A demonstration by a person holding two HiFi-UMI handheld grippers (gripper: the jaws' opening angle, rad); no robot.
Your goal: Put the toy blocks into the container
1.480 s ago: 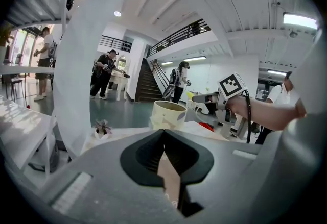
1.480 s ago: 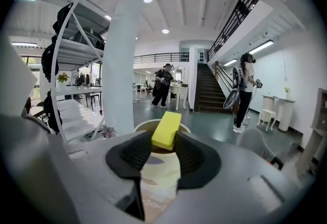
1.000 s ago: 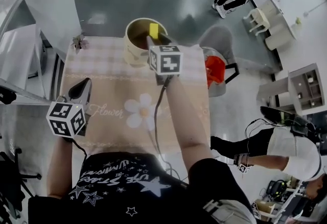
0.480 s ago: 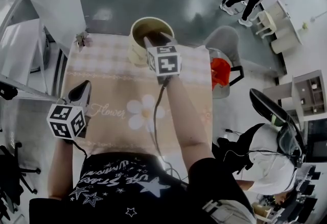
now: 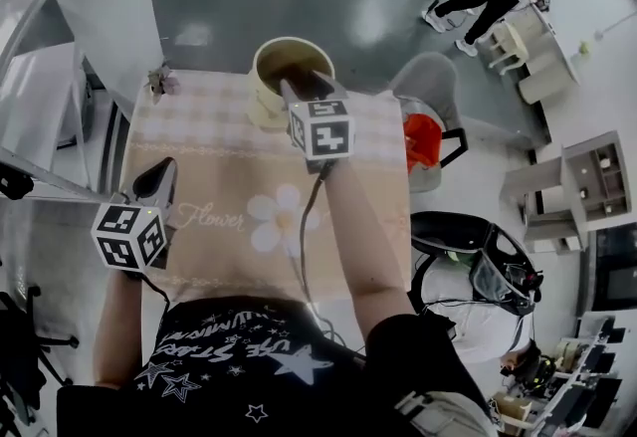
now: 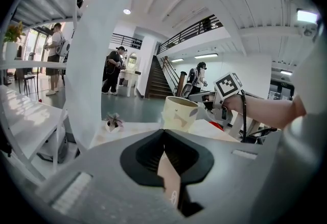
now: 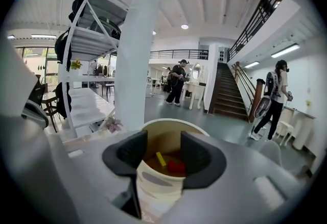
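Note:
A cream container (image 5: 261,64) stands at the far end of the table. My right gripper (image 5: 304,83) hovers at its near rim, jaws open with nothing between them. In the right gripper view, a yellow block (image 7: 161,159) and a red block (image 7: 177,167) lie on the bottom of the container (image 7: 173,125), seen between the parted pads of the right gripper (image 7: 164,145). My left gripper (image 5: 159,176) rests at the table's left edge, away from the container, with its pads together. From the left gripper (image 6: 163,135) the container (image 6: 179,112) and the right gripper (image 6: 203,98) show ahead.
A beige tablecloth with a flower print (image 5: 274,216) covers the table. A small dried-flower ornament (image 5: 154,82) sits at the far left corner. A grey chair with a red thing on it (image 5: 423,131) stands right of the table. A white pillar (image 7: 134,65) rises behind the table.
The yellow block that my right gripper held over the container is no longer in its jaws, which have parted. The left gripper has stayed put.

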